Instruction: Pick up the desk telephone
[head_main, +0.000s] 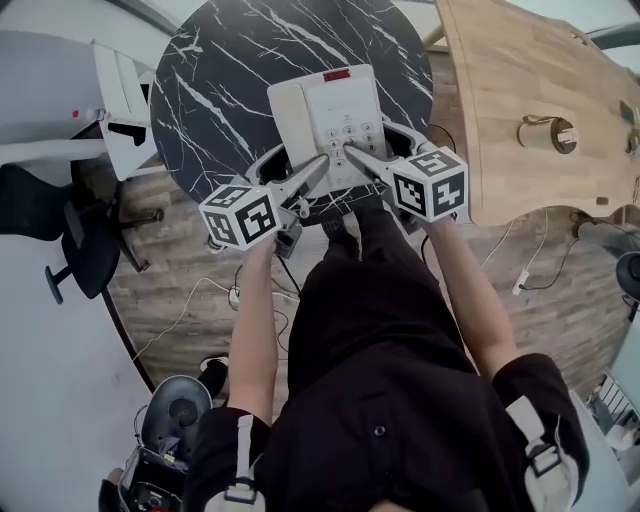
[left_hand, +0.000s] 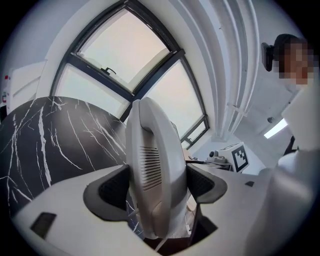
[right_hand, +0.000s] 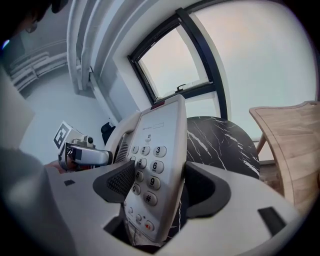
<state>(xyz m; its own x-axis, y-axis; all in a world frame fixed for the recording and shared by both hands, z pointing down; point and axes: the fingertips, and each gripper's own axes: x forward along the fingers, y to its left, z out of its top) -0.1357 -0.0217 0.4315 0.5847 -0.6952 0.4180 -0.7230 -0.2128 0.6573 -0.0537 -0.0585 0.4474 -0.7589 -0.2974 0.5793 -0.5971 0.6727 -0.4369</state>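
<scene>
The white desk telephone (head_main: 335, 115) is at the near edge of the round black marble table (head_main: 230, 70), its handset on the left and its keypad on the right. My left gripper (head_main: 318, 165) comes in from the near left and is shut on the handset side; the handset (left_hand: 155, 170) fills the space between its pads. My right gripper (head_main: 352, 152) comes in from the near right and is shut on the keypad part (right_hand: 155, 170), with the number keys facing its left pad. Whether the telephone rests on the table or hangs just above it I cannot tell.
A light wooden table (head_main: 520, 80) stands to the right. On the left are a black office chair (head_main: 70, 240) and a white unit (head_main: 110, 100). Cables (head_main: 215, 295) trail on the wooden floor beneath. The person's legs (head_main: 370, 300) are right below the telephone.
</scene>
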